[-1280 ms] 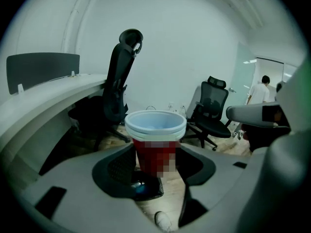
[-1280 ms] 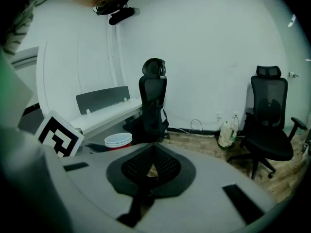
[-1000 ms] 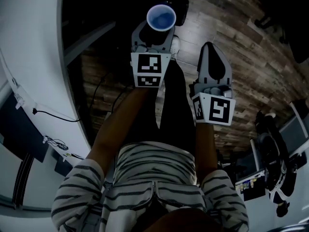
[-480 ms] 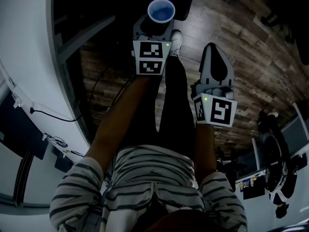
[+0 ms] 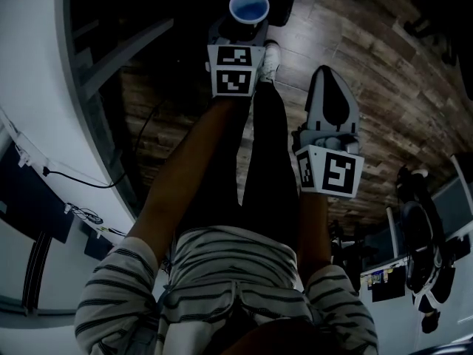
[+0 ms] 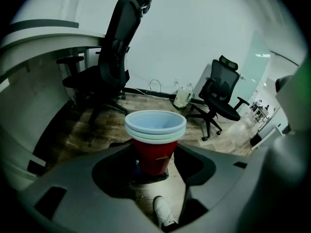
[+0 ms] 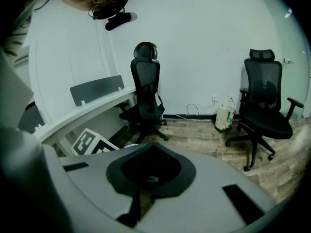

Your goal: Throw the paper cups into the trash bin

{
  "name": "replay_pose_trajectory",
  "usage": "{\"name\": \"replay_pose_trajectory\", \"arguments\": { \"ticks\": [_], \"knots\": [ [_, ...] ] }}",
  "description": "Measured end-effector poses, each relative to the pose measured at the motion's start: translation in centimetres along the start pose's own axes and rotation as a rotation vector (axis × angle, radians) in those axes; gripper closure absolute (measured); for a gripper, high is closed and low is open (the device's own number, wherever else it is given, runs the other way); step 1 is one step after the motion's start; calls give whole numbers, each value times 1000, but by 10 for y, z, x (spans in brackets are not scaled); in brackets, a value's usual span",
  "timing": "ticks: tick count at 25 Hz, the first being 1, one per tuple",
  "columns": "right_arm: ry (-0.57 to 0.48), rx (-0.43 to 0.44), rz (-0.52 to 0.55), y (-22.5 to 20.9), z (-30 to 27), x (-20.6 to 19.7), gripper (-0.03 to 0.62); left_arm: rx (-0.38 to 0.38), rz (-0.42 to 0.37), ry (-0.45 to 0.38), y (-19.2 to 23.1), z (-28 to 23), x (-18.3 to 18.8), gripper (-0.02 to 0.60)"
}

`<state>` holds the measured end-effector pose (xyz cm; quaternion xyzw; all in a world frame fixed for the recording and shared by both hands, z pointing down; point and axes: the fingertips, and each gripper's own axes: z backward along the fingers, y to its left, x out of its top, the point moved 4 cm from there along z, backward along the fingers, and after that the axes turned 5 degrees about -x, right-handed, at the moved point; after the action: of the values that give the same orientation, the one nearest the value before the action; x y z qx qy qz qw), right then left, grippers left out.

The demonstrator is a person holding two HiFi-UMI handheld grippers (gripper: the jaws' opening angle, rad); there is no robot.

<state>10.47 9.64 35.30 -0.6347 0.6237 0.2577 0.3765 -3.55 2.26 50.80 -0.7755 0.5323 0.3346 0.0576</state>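
Between the jaws of the left claw (image 6: 154, 155) sits the stack of paper cups (image 6: 155, 139): red outside, pale inside, several rims nested, upright with the mouth up. Both jaws press on the red wall low down, set fairly wide around it, and the cups are carried in the air above the wooden floor (image 6: 82, 130). From the head view they show as a pale ring at the very top, out ahead of the claw's marker cube (image 5: 235, 70) and the outstretched left arm. Just under the cups in the left gripper view, a white shoe (image 6: 163, 212) on the boards.

Over to the right claw (image 7: 151, 145): jaws closed together, nothing in them, held nearer the body beside the person's dark trouser leg (image 5: 270, 161). A striped shirt (image 5: 229, 272) fills the bottom of the head view.

Round about: a curved white surface (image 7: 82, 113) on the left, two black office chairs (image 7: 146, 91) standing on the floor, and a white-and-green bag (image 7: 223, 118) against the wall.
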Motion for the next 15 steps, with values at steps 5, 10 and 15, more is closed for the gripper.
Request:
{"name": "replay_pose_trajectory", "arguments": {
  "ticks": [5, 10, 15],
  "knots": [
    [13, -4, -5, -4, -5, -7, 585, 5, 28, 39, 9, -20, -14, 318],
    [25, -8, -8, -5, -12, -13, 585, -2, 31, 68, 16, -37, -24, 318],
    [30, -2, -14, -4, -17, -16, 585, 5, 39, 98, 22, -50, -31, 318]
  ]
}}
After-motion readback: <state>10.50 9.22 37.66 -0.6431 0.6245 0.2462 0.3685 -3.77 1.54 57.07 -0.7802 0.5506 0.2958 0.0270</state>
